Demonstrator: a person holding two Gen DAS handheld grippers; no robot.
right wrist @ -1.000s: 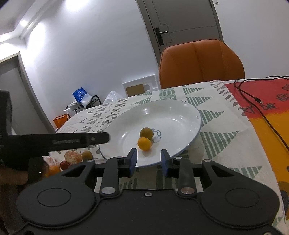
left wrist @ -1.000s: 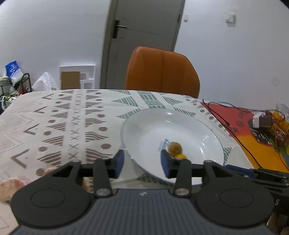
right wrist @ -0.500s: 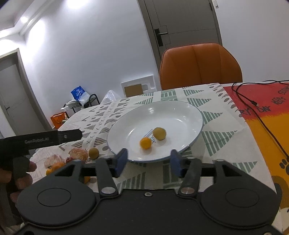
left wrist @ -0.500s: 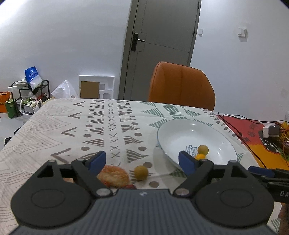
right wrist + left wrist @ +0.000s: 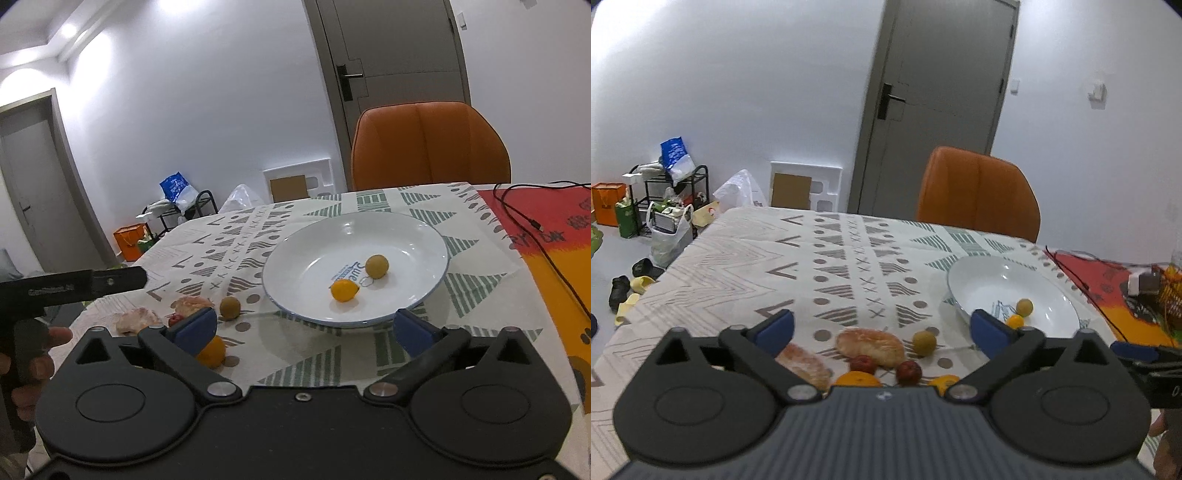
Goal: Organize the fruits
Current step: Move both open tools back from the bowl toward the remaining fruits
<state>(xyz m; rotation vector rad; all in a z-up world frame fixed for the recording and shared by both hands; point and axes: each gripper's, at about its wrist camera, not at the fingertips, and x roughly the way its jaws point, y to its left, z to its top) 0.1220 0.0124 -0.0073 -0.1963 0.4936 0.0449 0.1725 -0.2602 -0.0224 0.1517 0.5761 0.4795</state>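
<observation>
Both our grippers, left [image 5: 882,328] and right [image 5: 304,328], gape wide, empty. Loose fruits [image 5: 924,342] lie beside the plate [image 5: 436,240]; small, round, they likely roll, so we'd pinch across the middle gently.

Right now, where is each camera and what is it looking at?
Left wrist: on the left gripper, open, low over loose fruit, facing the door.
Right wrist: on the right gripper, open, facing the plate; the person's left hand shows.
Both see the plate, its two fruits and the orange chair.
</observation>
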